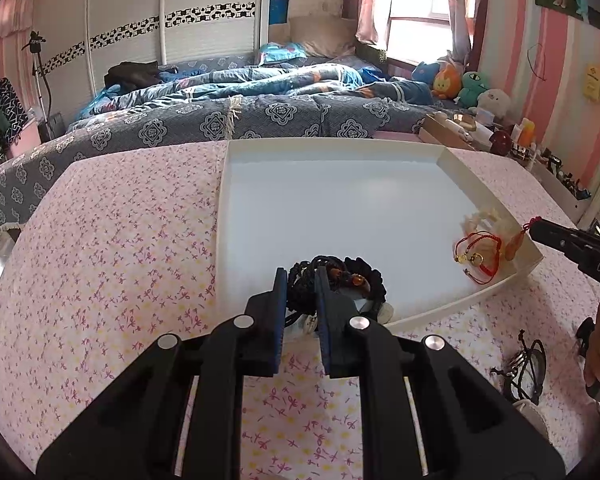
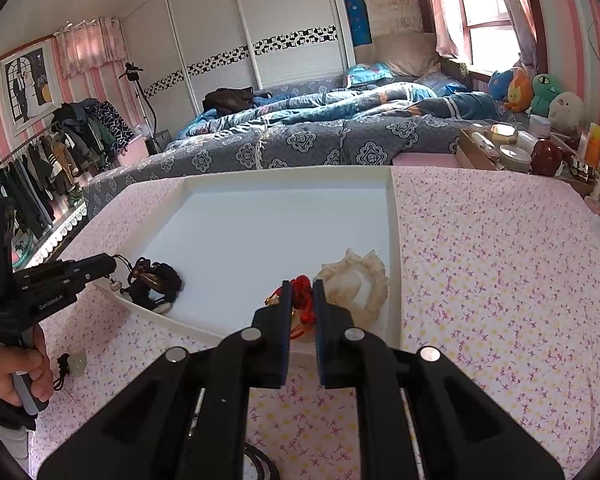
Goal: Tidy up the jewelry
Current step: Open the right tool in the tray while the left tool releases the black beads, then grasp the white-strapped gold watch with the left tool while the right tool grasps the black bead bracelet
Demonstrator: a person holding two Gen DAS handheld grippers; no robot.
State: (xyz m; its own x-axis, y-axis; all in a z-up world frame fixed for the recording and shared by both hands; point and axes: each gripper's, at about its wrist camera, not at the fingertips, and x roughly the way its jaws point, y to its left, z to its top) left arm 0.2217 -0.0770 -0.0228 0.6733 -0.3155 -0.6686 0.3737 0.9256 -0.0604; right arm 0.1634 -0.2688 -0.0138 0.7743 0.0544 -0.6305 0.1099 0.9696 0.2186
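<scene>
Both grippers are working at the near edge of the white tray [image 1: 496, 298]. Left gripper [image 1: 301, 276] is hanging over the tray's near left corner, its jaws pinching a strand of the black cord necklace [image 1: 364, 280] piled there. Right gripper [image 2: 300, 290] is reaching over the tray's near right corner, its jaws closing on the red cord bracelet [image 2: 305, 300], which is lying just beside a cream shell-shaped ornament [image 2: 356, 284] against the tray's right wall. Black cord pieces [image 1: 526, 364] are lying on the flowered cloth [image 1: 112, 264] outside the tray, nearer than its front rim.
</scene>
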